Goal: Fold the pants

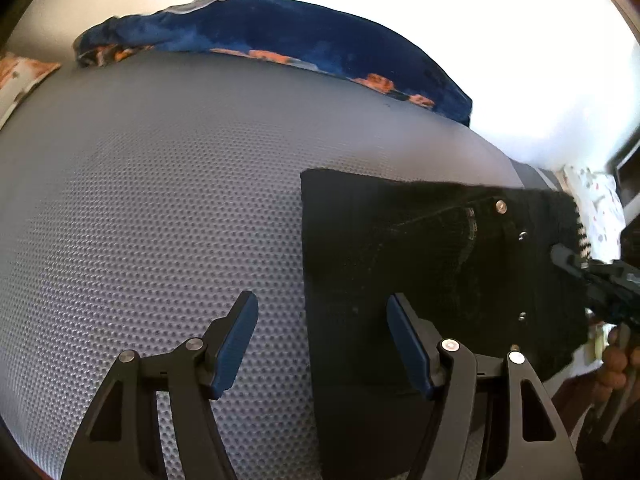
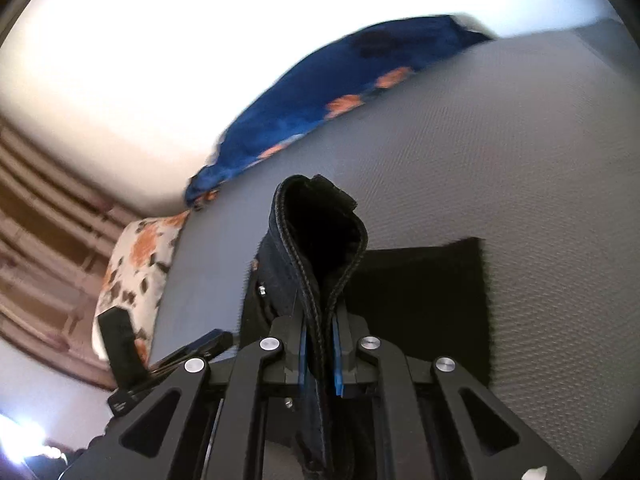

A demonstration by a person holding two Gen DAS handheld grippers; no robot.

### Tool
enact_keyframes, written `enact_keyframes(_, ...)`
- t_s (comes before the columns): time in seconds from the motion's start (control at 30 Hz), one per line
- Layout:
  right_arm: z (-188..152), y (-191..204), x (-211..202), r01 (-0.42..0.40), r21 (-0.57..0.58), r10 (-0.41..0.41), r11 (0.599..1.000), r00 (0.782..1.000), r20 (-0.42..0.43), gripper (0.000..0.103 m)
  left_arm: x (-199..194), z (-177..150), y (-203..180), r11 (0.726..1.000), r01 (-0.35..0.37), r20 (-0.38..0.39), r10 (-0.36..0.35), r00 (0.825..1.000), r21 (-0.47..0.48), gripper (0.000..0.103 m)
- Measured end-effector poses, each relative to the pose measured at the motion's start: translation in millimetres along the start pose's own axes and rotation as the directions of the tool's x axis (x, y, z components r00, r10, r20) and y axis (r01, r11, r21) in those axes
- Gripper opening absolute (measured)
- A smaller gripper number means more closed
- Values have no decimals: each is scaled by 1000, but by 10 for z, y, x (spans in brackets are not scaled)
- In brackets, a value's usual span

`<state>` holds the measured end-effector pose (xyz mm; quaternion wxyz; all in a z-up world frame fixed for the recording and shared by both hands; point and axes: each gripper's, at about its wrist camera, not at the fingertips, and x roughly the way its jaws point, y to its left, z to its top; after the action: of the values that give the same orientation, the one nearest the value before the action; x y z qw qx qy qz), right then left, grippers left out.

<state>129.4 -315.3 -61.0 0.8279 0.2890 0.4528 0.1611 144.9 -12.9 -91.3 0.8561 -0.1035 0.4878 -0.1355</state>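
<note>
The black pants (image 1: 420, 256) lie folded on the grey dimpled mattress (image 1: 160, 200), at the right of the left wrist view, with metal rivets showing near their right edge. My left gripper (image 1: 322, 342) is open and empty, its right finger over the pants' near left edge. My right gripper (image 2: 319, 354) is shut on the pants' waistband (image 2: 320, 240), which stands up in a loop between the blue pads. It also shows at the far right of the left wrist view (image 1: 600, 276), gripping the pants' right edge. The rest of the pants (image 2: 432, 300) lies flat beyond.
A blue blanket with orange flowers (image 1: 288, 40) lies bunched along the mattress's far edge by the white wall. A floral pillow (image 2: 132, 280) sits at the mattress's left end. The left gripper's body shows in the right wrist view (image 2: 160, 360).
</note>
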Motion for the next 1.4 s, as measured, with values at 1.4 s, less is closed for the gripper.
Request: enact_keyframes(1.4, -911, -487, -348, 294, 62, -292, 954, 956, -42, 11, 126, -678, -374, 979, 6, -120, 19, 993, 204, 68)
